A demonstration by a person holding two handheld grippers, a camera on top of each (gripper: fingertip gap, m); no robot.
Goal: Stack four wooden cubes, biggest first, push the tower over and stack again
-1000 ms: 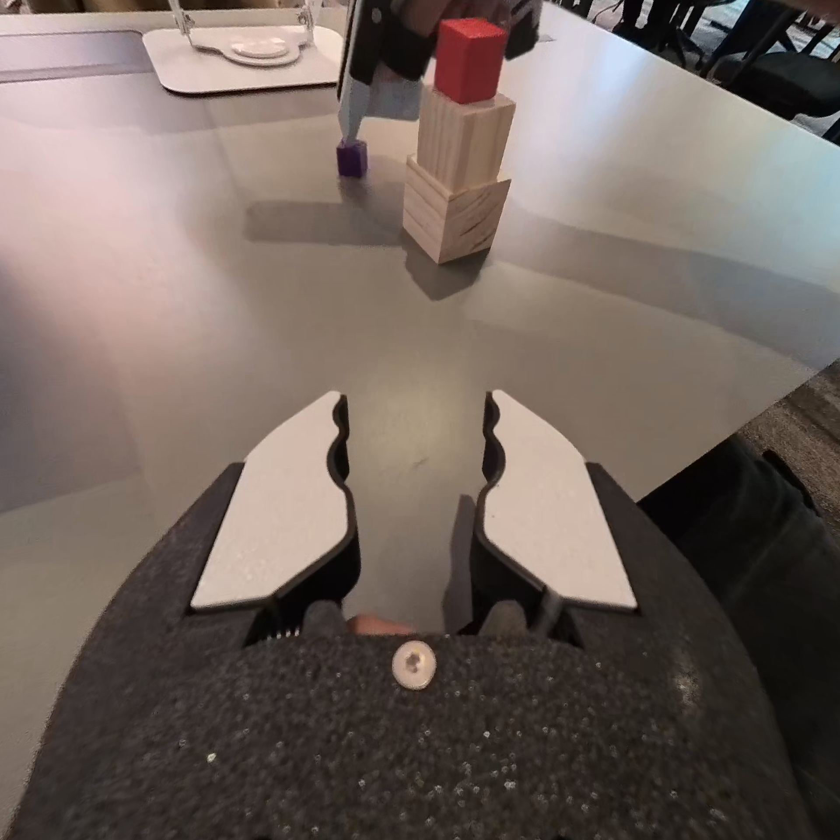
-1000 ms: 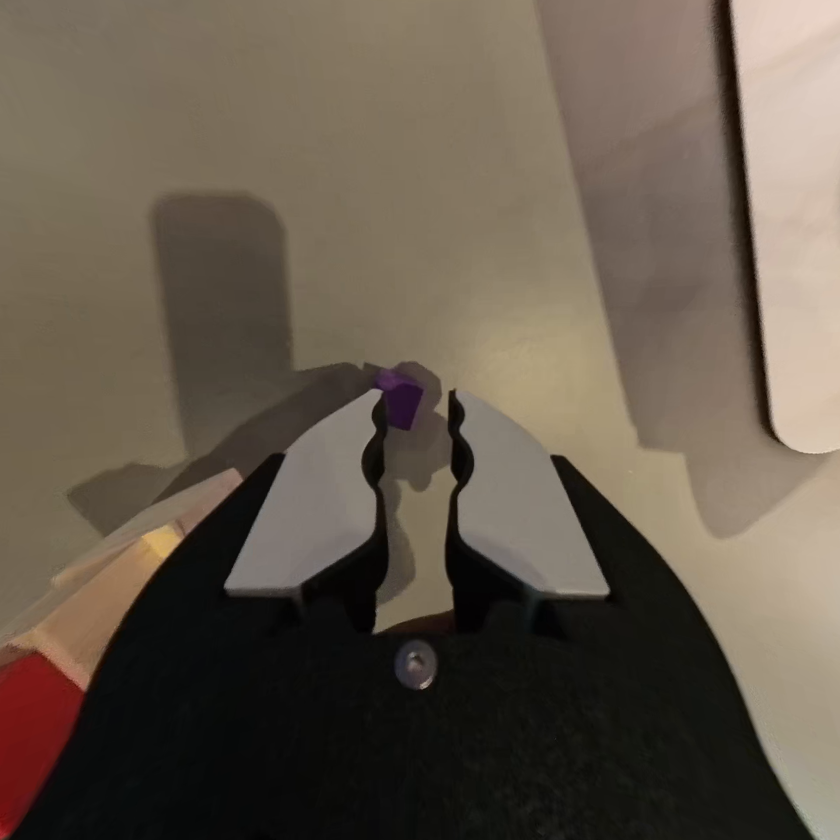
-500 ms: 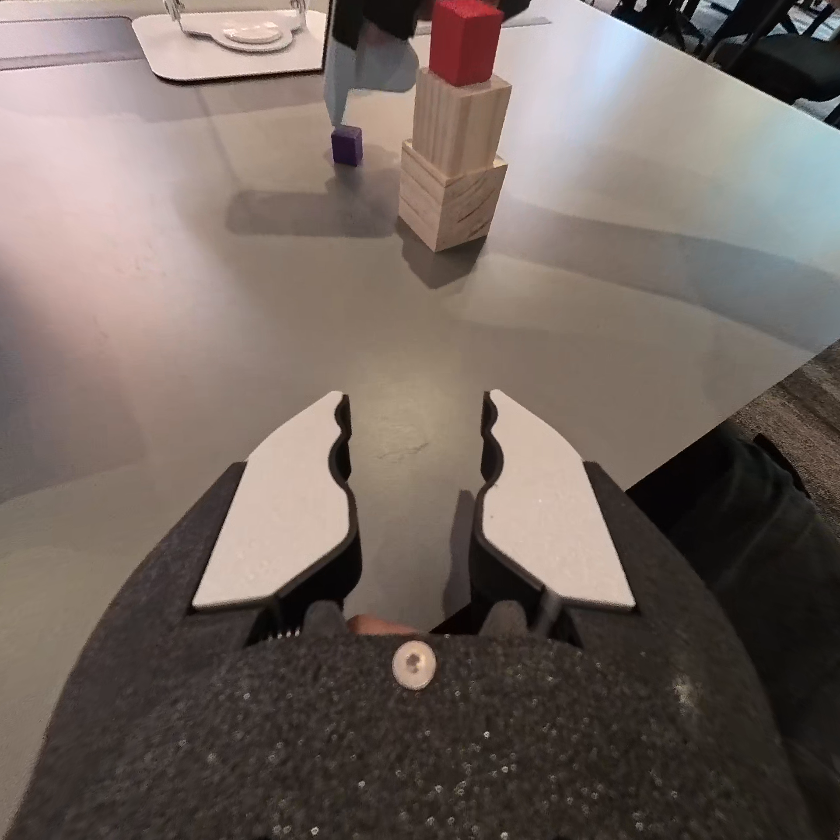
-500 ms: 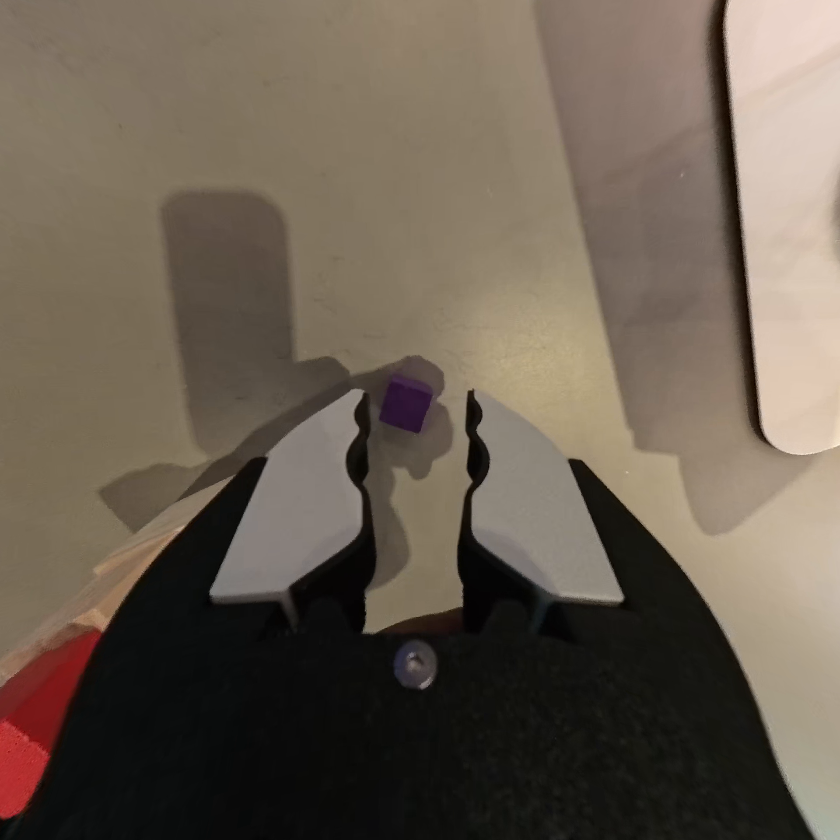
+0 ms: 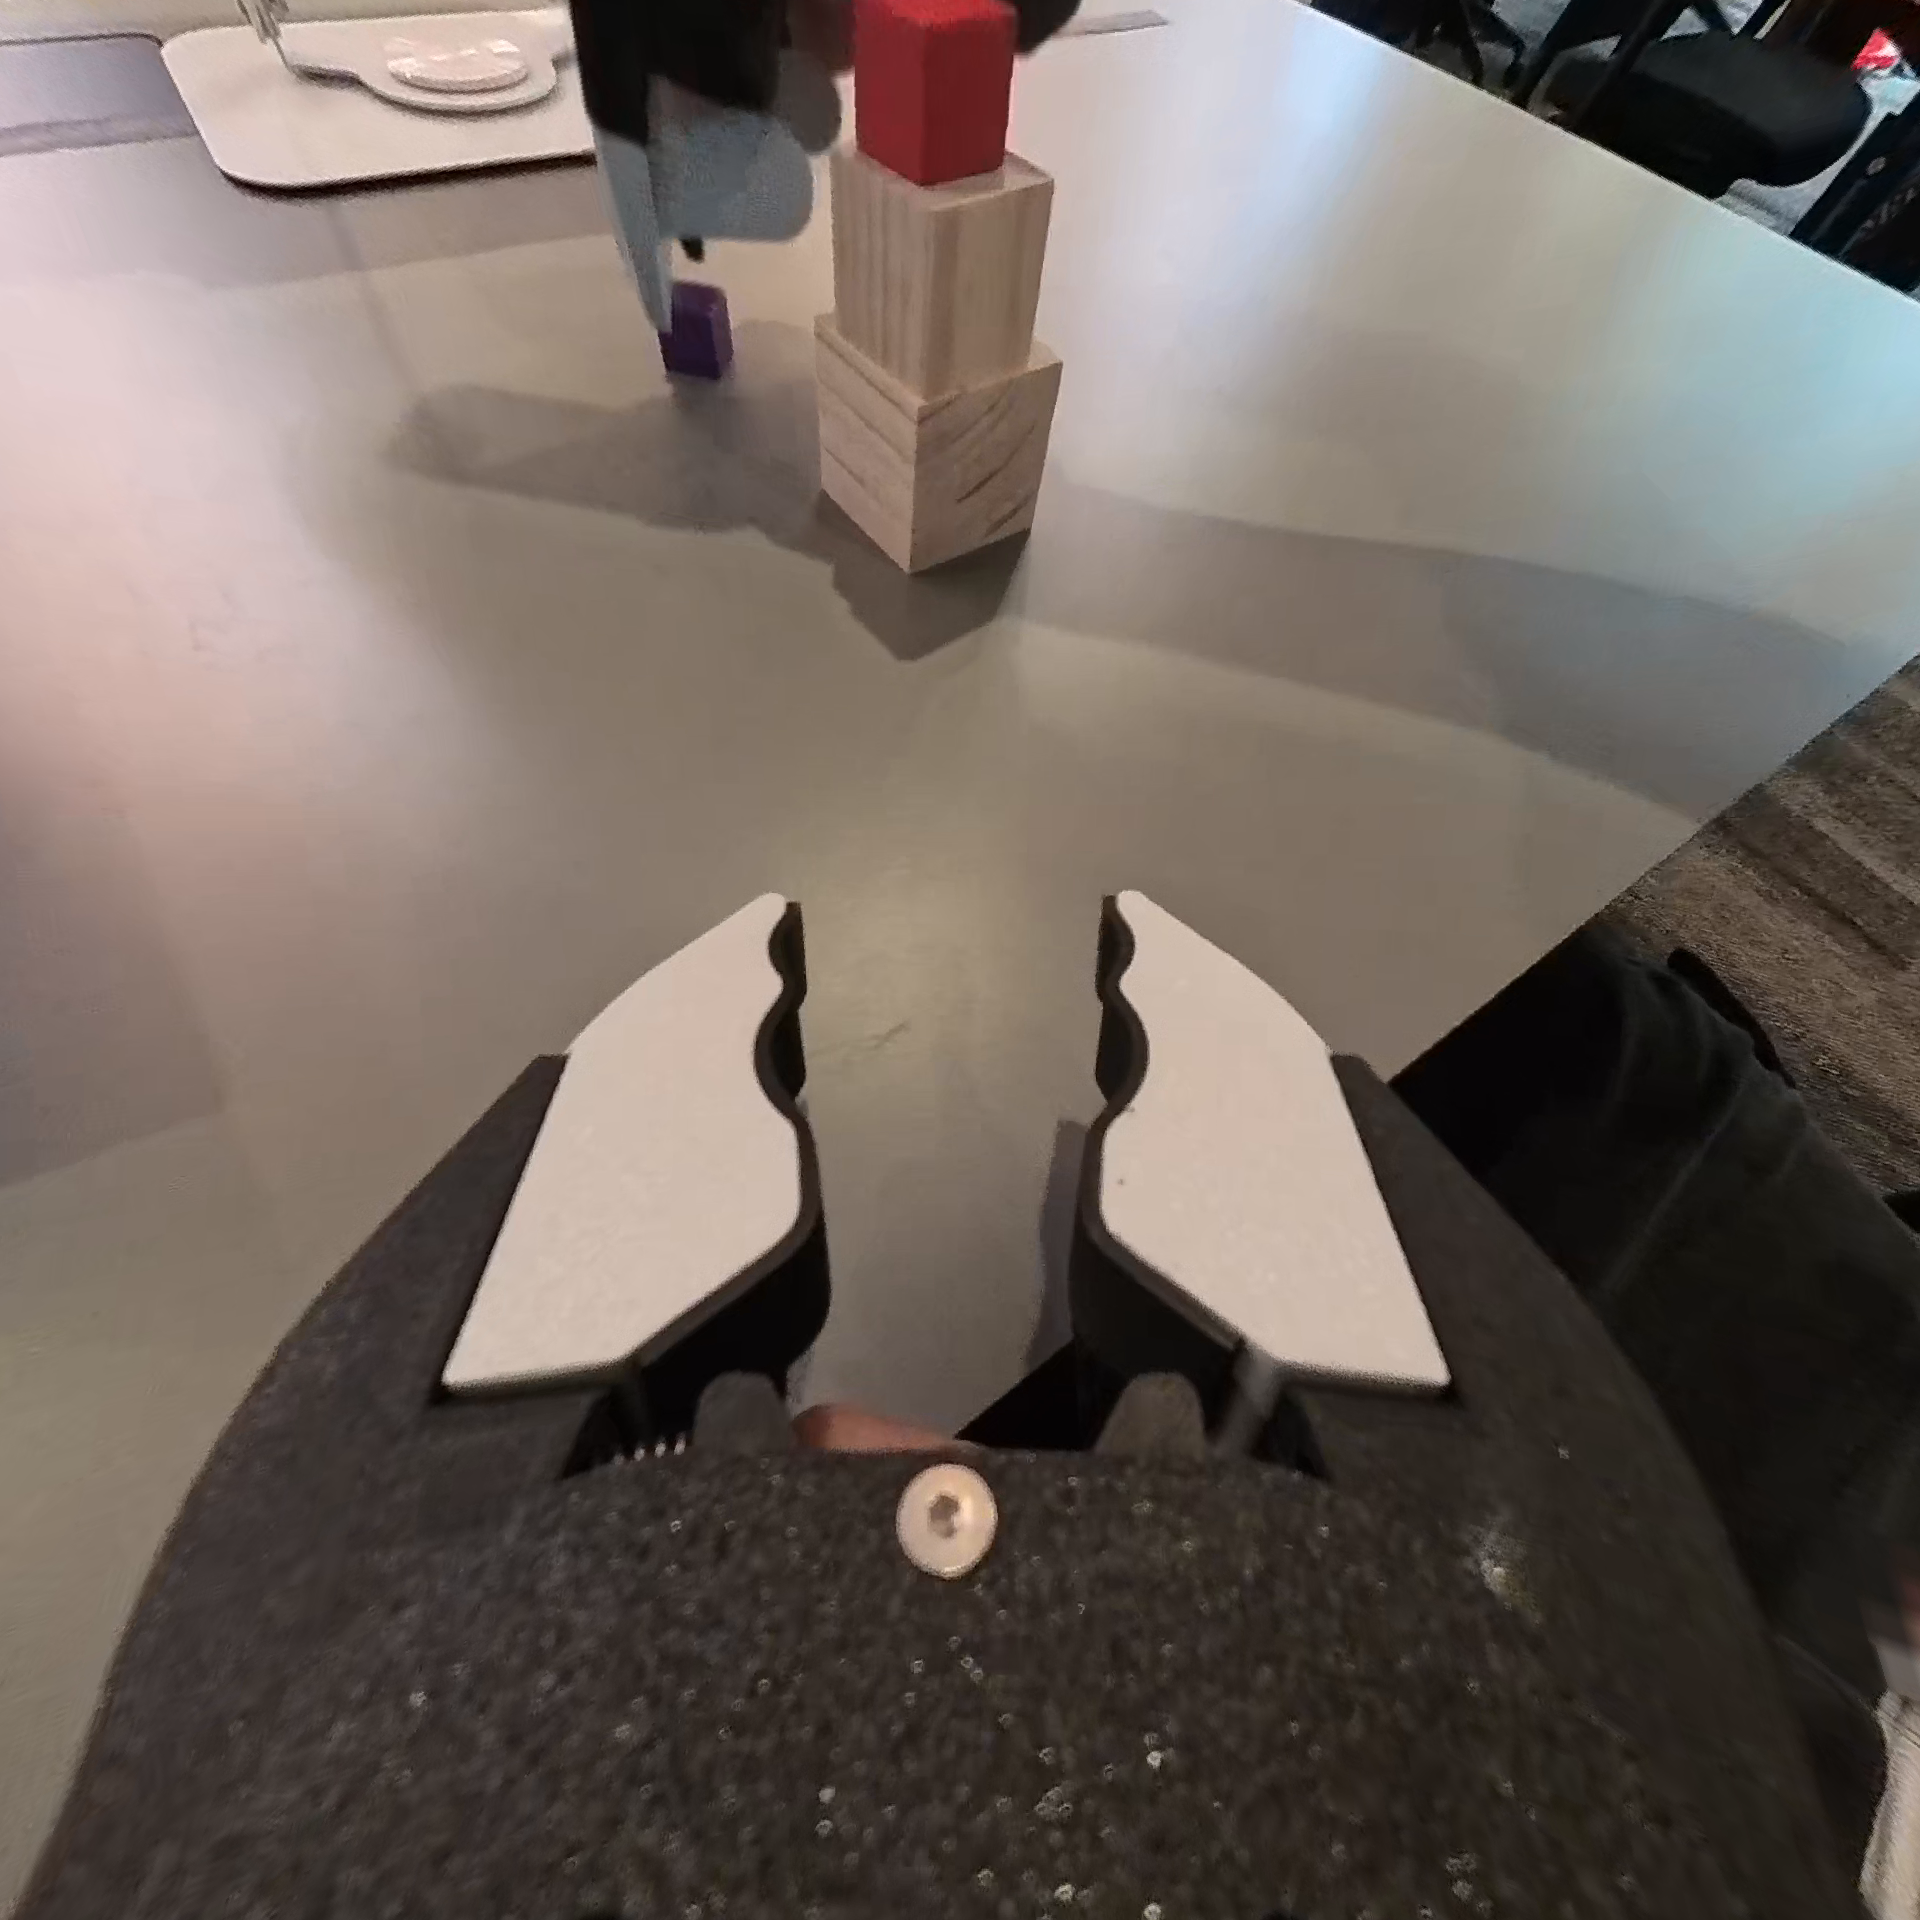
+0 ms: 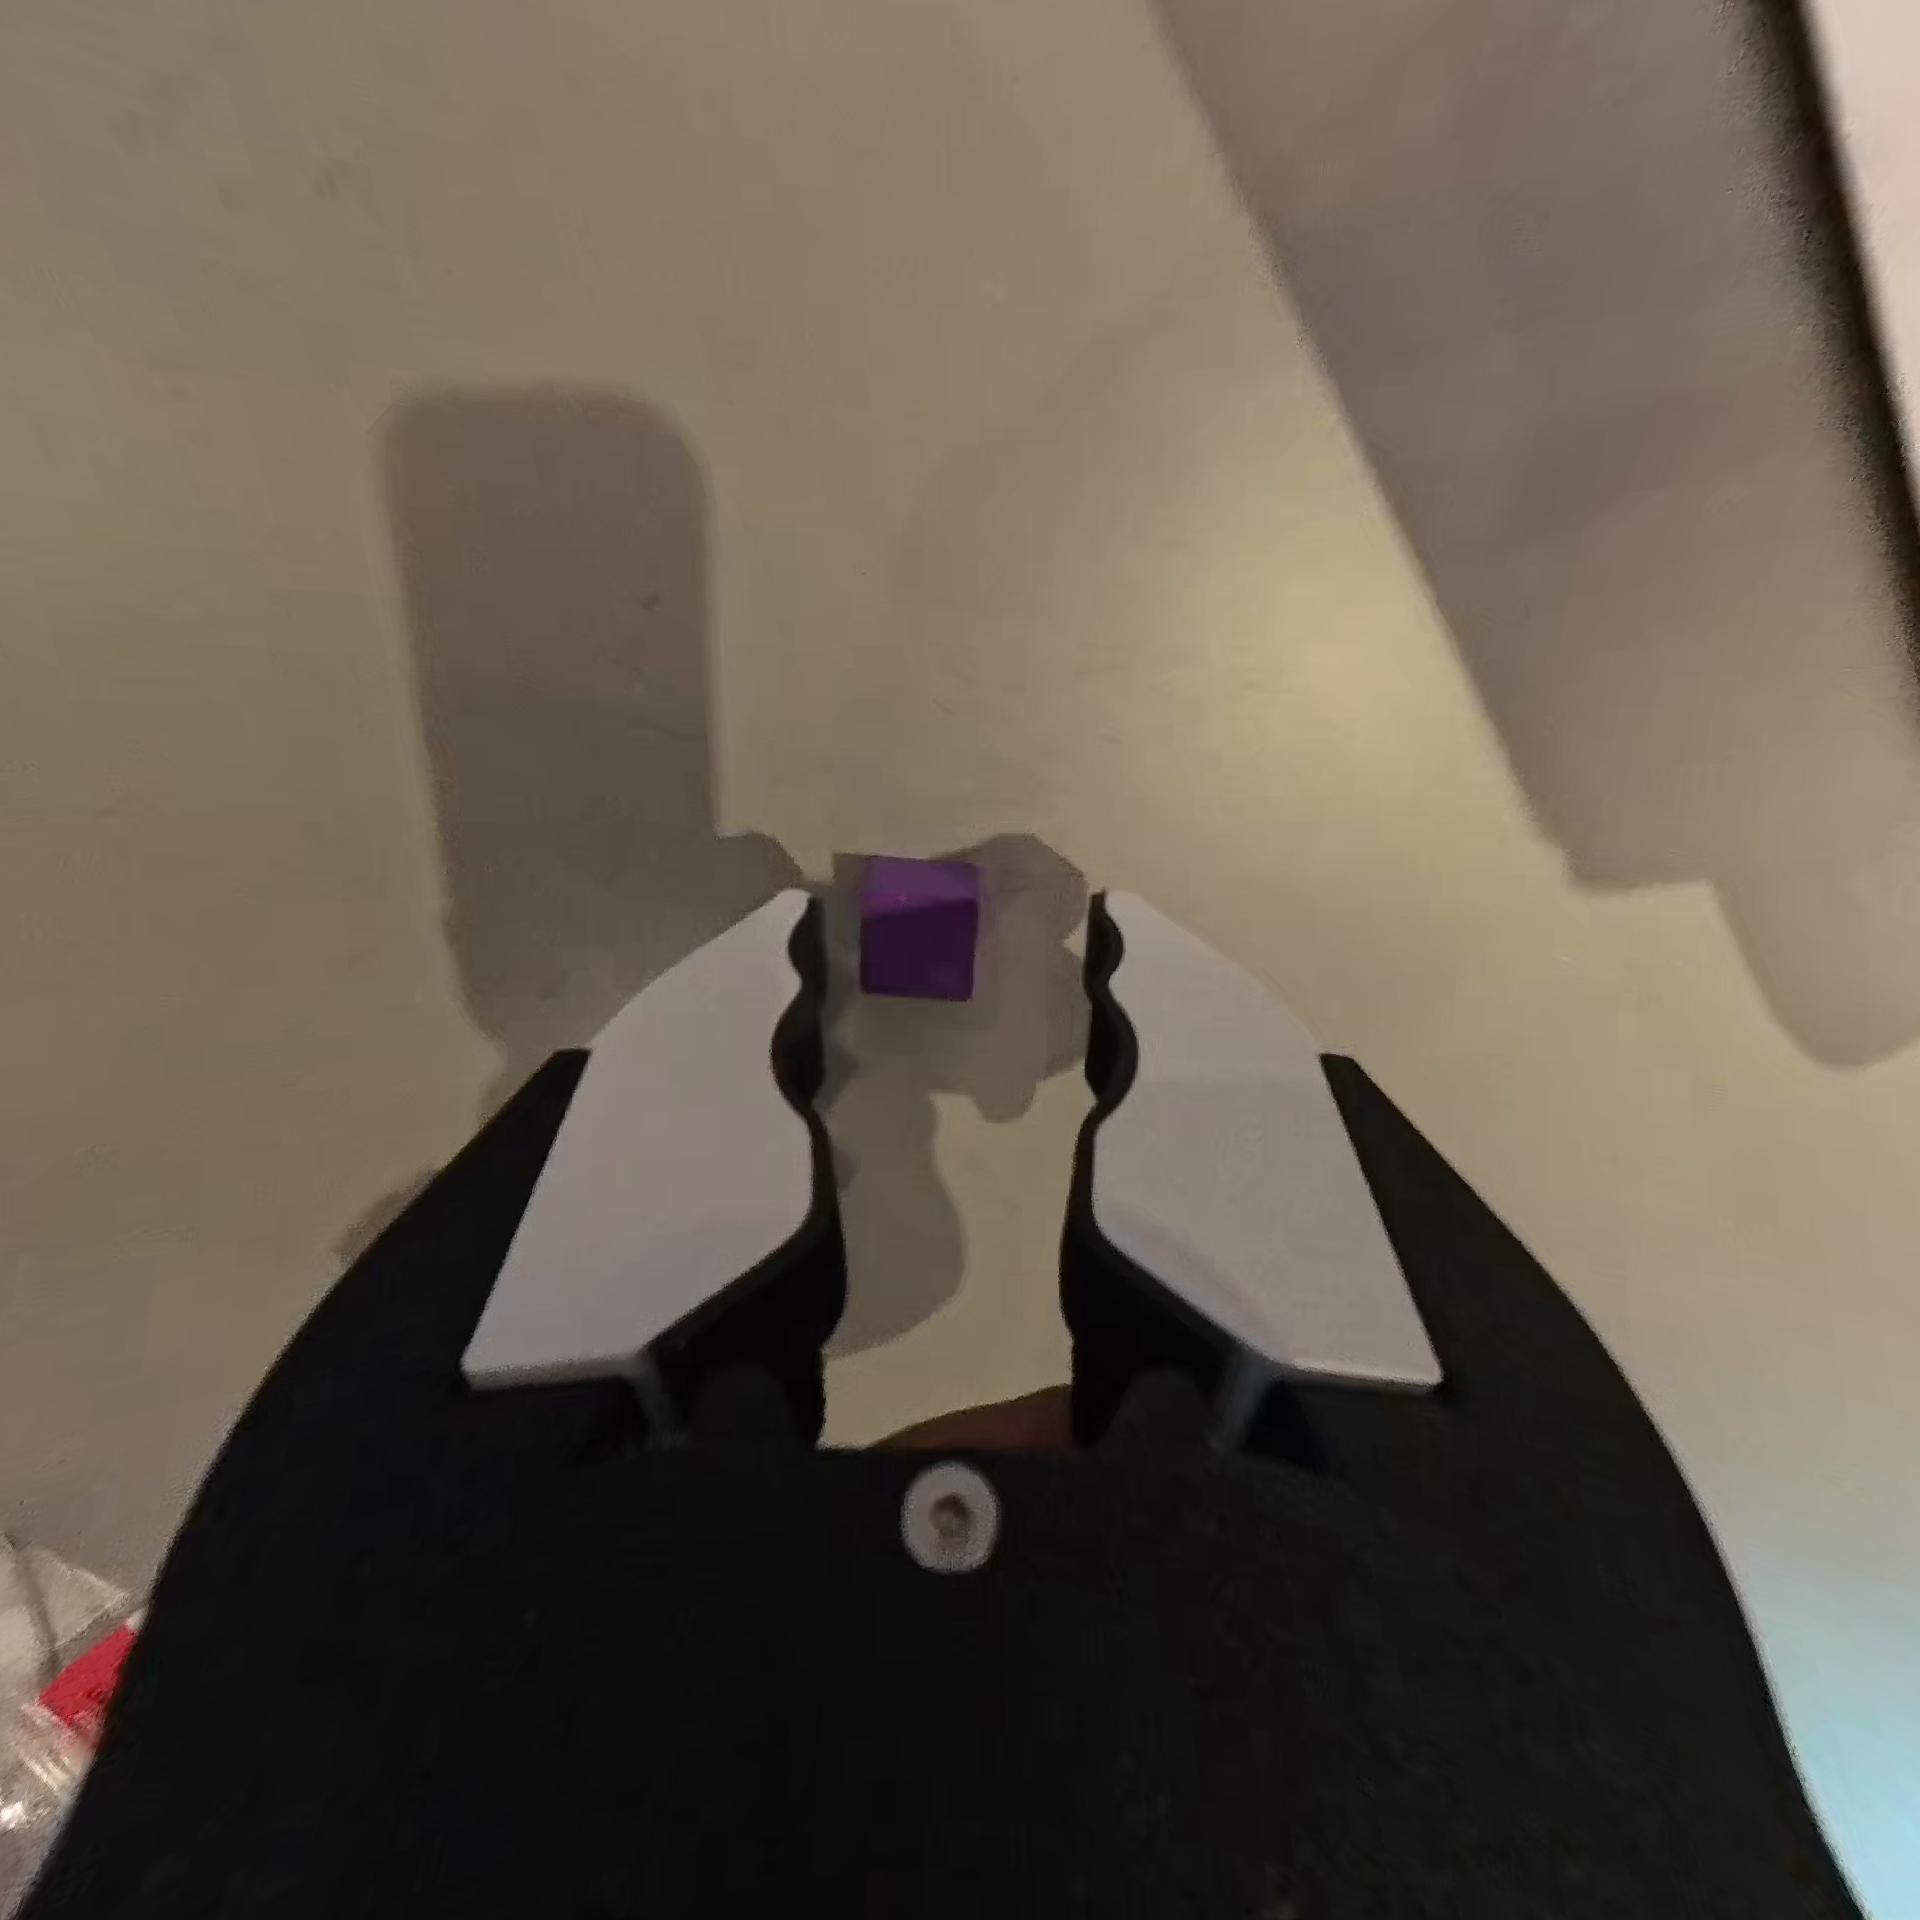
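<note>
While your left gripper [image 5: 950,914] idles with jaws wide over the tabletop [image 5: 416,727] near its right edge, your right gripper [image 6: 948,909] straddles the purple cube [image 6: 918,940], jaws spread and unclosed. That cube sits just beside the three-block tower [image 5: 935,301], toward the far edge.

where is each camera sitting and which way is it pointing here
Left wrist view: sits on the left gripper, low over the grey table, facing the three-cube tower; its own open fingers and a dark trouser leg show.
Right wrist view: sits on the right gripper, looking steeply down at the table; its open fingers bracket the purple cube, nearer the left finger.
Shared: the purple cube, the table, and the right gripper, seen from outside in the left view.
</note>
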